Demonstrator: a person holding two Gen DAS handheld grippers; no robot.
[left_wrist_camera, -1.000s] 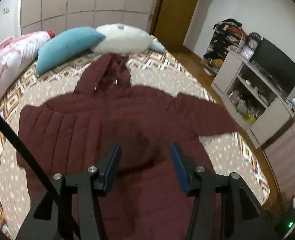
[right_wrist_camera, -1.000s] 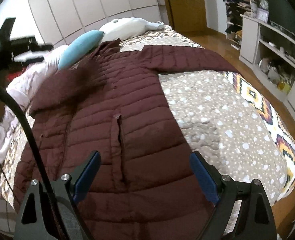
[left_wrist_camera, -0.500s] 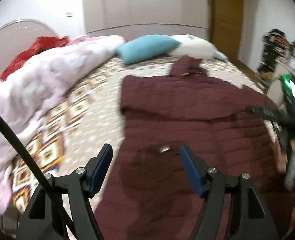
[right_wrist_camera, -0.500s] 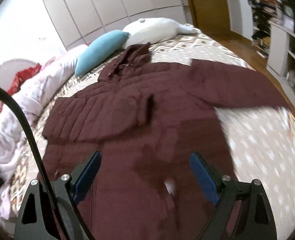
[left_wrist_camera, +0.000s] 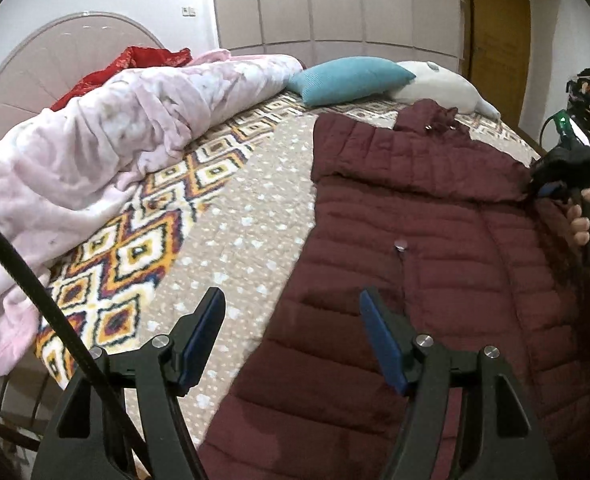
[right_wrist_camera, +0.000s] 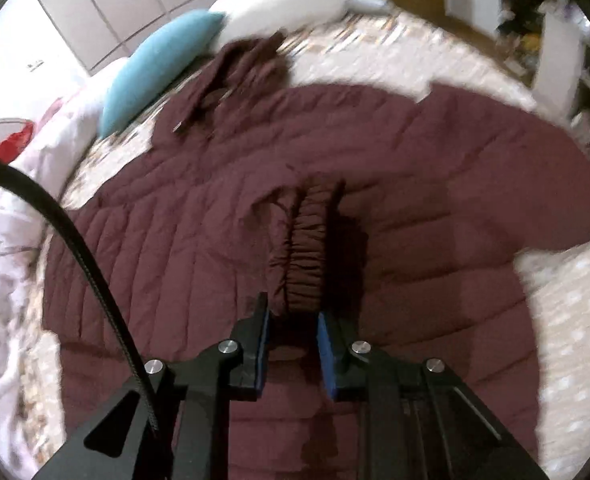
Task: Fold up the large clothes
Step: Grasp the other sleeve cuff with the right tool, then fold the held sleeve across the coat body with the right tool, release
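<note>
A maroon quilted hooded jacket [left_wrist_camera: 435,240] lies flat on the patterned bedspread [left_wrist_camera: 223,216], hood toward the pillows; it also shows in the right wrist view [right_wrist_camera: 375,152]. One sleeve is folded across the body. My right gripper [right_wrist_camera: 293,320] is shut on the gathered sleeve cuff [right_wrist_camera: 303,256] over the jacket's middle; it appears in the left wrist view [left_wrist_camera: 555,184] at the right edge. My left gripper [left_wrist_camera: 291,320] is open and empty above the jacket's lower left edge.
A pink rumpled quilt [left_wrist_camera: 95,152] and a red cloth [left_wrist_camera: 135,60] lie along the bed's left side. A teal pillow [left_wrist_camera: 347,80] and a white pillow [left_wrist_camera: 435,88] sit at the head. Wardrobe doors [left_wrist_camera: 335,0] stand behind.
My right gripper has closed on the sleeve cuff and carried the sleeve over the jacket's body. My left gripper has swung to the jacket's left edge and stayed open.
</note>
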